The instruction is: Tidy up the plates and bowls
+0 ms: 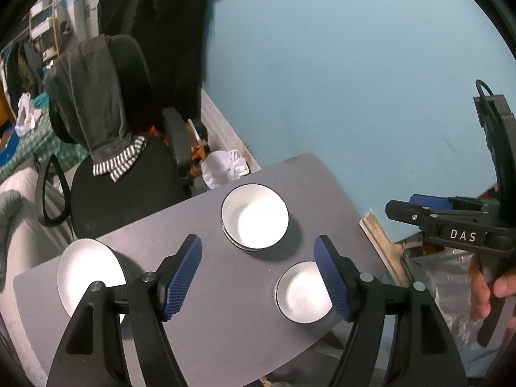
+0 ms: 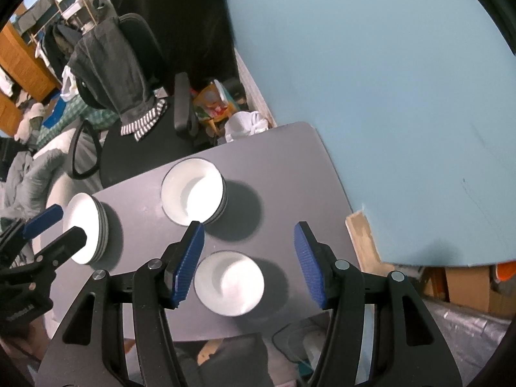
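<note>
Three white stacks stand on a small grey table point(image 1: 206, 213) point(image 2: 283, 174). A stack of larger bowls point(image 1: 254, 216) point(image 2: 192, 192) sits at the far middle. At the left edge is a stack of plates point(image 1: 88, 272) point(image 2: 85, 232). A small bowl point(image 1: 301, 292) point(image 2: 229, 282) rests near the front right. My left gripper point(image 1: 258, 279) hangs open above the table, nothing between its blue pads. My right gripper point(image 2: 250, 264) is open too, above the small bowl and clear of it. Each gripper shows in the other's view: the right gripper point(image 1: 419, 204), the left gripper point(image 2: 54, 225).
A black office chair point(image 1: 129, 174) point(image 2: 151, 135) draped with grey clothing stands behind the table. A blue wall point(image 1: 354, 64) runs along the right. White bags point(image 1: 225, 167) and clutter lie on the floor between chair and wall. A hand point(image 1: 483, 287) holds the right gripper's handle.
</note>
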`<action>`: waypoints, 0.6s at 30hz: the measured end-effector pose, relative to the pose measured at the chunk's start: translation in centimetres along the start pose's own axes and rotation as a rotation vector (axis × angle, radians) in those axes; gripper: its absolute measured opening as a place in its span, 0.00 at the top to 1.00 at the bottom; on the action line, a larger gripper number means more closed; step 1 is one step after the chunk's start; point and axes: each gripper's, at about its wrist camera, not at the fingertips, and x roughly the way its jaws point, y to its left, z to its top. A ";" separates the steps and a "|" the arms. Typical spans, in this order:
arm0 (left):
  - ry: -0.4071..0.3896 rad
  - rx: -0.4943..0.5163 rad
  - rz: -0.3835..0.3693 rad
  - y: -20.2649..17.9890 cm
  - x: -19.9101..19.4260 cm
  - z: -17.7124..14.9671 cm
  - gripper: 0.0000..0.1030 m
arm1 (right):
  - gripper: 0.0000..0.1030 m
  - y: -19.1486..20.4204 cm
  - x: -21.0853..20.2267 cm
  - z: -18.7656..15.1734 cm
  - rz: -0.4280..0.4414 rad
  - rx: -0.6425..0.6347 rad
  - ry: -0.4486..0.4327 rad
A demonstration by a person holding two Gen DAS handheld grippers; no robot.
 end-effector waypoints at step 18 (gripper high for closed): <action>0.096 0.071 0.006 -1.8 2.3 -4.9 0.26 | 0.45 -1.9 1.5 -6.3 0.011 0.049 0.084</action>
